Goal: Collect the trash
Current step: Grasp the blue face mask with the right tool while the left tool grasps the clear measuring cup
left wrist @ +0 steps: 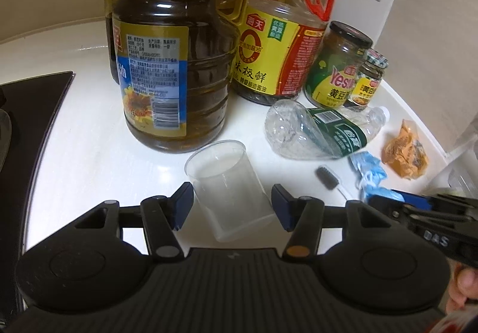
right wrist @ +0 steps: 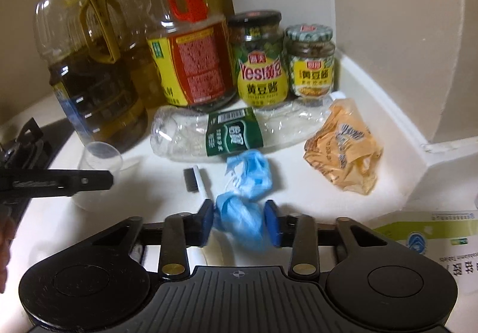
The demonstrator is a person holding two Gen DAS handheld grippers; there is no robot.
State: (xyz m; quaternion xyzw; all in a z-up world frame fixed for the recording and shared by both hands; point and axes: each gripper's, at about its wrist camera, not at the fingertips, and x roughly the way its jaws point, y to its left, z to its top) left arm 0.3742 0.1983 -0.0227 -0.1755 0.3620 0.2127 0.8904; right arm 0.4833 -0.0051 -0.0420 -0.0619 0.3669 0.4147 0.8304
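On the white tabletop the clear plastic cup lies on its side between the pads of the left tongs, long axis running near to far with the mouth far; the pads flank it without visibly pressing, so they read as released. The right tongs are clenched on the crumpled blue mask, just near the crushed water bottle; each hand sits at its own piece

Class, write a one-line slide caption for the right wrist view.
Right tongs close around crumpled blue plastic on a cluttered white counter.
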